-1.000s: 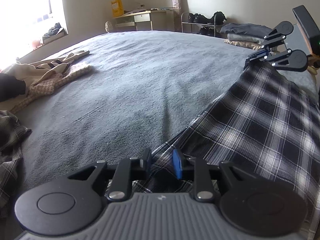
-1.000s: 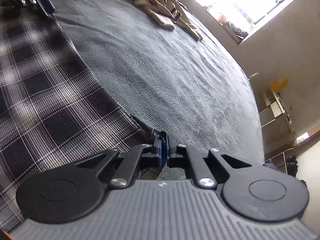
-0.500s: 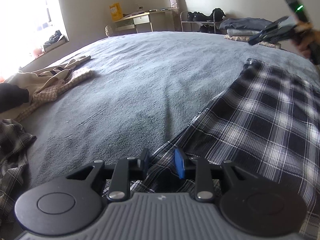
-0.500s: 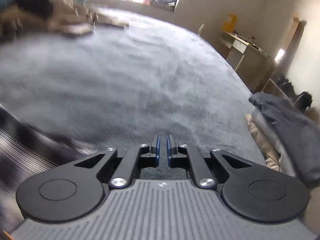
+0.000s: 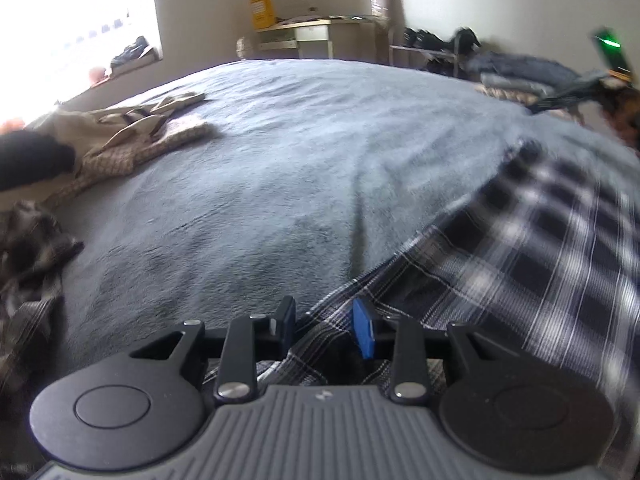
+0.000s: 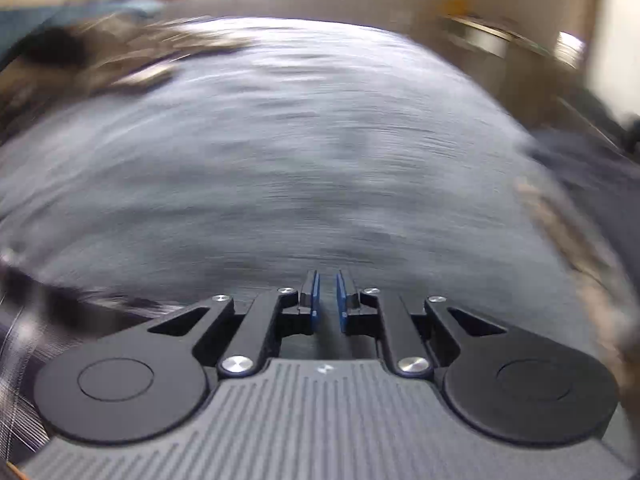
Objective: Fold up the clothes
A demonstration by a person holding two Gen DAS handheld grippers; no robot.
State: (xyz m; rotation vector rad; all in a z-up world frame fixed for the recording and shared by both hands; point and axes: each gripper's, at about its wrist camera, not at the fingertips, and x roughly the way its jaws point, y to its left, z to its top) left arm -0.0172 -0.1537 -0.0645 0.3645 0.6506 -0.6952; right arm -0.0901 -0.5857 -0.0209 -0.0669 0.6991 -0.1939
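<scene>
- On the left of the grey bed (image 5: 280, 152), a heap of unfolded clothes (image 5: 132, 136) lay well apart from the work.
- The left hand-held gripper (image 5: 326, 322) stood partly spread, its jaws having just been opening, with the plaid garment's (image 5: 540, 256) near corner lying loose between them, apparently unpinched.
- The plaid garment lay flat on the bed's right side; it looked light, soft and limp, likely to sag and crease, so corners or hems seemed the best hold.
- The right hand-held gripper (image 6: 326, 294) had just been opening to a narrow gap, nothing between its jaws, above bare bed.
</scene>
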